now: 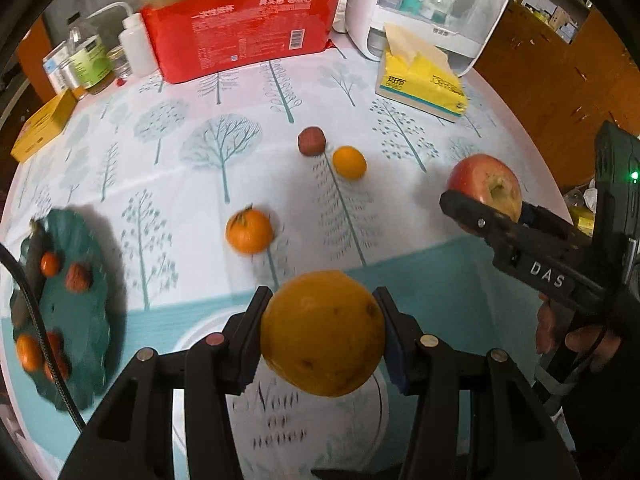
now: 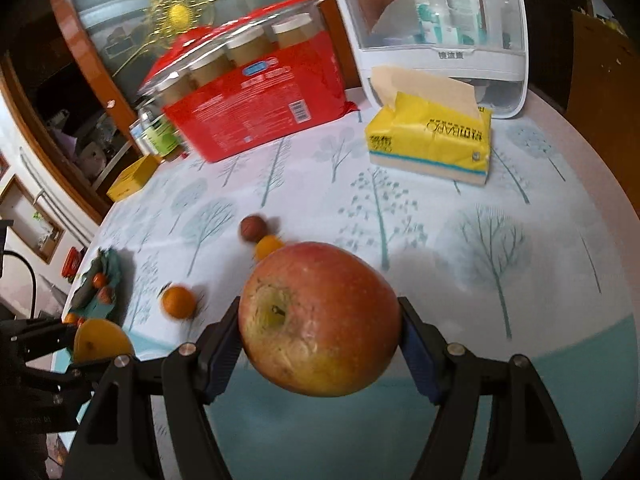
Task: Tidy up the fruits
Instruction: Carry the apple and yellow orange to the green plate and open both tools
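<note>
My left gripper (image 1: 322,334) is shut on a large orange (image 1: 322,332), held above the near part of the table. My right gripper (image 2: 320,330) is shut on a red-yellow apple (image 2: 318,322), stem hollow facing the camera; the same apple (image 1: 486,184) shows at the right in the left wrist view. Loose on the cloth lie a mandarin with a stalk (image 1: 249,231), a smaller orange fruit (image 1: 349,162) and a dark red fruit (image 1: 311,141). A green plate (image 1: 86,312) at the left edge holds several small orange and brown-red fruits.
At the back stand a red package (image 1: 244,28), a yellow tissue pack (image 1: 422,84), a white plastic case with bottles (image 1: 432,4), a white squeeze bottle (image 1: 136,46) and a yellow box (image 1: 40,128). A black cable (image 1: 40,332) crosses the plate. A hand (image 1: 576,340) holds the right gripper.
</note>
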Available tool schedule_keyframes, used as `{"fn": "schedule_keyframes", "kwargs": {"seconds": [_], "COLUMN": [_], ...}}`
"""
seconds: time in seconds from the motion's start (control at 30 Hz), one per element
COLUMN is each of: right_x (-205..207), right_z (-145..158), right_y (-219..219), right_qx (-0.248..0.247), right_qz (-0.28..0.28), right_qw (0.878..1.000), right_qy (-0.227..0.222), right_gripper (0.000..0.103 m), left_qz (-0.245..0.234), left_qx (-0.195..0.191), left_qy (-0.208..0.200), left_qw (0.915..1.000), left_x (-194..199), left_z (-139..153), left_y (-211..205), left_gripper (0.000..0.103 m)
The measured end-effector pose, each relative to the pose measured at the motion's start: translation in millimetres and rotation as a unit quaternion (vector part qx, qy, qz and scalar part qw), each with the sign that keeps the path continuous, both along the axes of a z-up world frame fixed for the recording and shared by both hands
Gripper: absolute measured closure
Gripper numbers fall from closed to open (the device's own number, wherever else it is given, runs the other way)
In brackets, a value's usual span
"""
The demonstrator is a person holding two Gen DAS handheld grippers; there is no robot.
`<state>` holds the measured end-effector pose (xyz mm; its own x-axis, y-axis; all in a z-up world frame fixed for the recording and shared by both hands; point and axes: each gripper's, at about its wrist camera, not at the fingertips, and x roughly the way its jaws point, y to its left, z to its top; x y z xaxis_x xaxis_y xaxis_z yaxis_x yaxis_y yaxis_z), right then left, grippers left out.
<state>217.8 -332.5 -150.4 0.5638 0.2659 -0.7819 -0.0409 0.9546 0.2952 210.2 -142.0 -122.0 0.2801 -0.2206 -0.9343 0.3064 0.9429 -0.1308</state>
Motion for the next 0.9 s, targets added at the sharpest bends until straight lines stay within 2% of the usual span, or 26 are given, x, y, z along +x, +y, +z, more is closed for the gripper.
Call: {"fn": "schedule_keyframes", "kwargs": {"seconds": [0.4,0.53,0.73,0.9], "right_x": [-81,-103,-126,-134], "right_z": [8,6,6,8], "right_y": [55,82,123,161], "right_qx": [0.016,0.022,0.019,0.019], "right_qz": [0.048,0.075,0.110,0.127], "right_qw": [0.998,0.996,0.993,0.991], "right_qy": [0.023,0.035,0.043,0.045], "right_gripper": [0.031,0.031,0.031,0.031], "left_qz": [0.049,0.069,0.080,0.081], "left_qx": [-0.014,-0.041,-0.052,-0.051], "left_qy": [-0.020,-0.018,-0.019,-0.024], "left_qw": [0.9985,0.9966,0.9952,0.9951], "left_x": [-77,-100,-125,-131], "left_z": [16,14,13,18], "left_y": [58,86,124,159], "left_gripper": [0.053,0.053,0.053,0.053]}}
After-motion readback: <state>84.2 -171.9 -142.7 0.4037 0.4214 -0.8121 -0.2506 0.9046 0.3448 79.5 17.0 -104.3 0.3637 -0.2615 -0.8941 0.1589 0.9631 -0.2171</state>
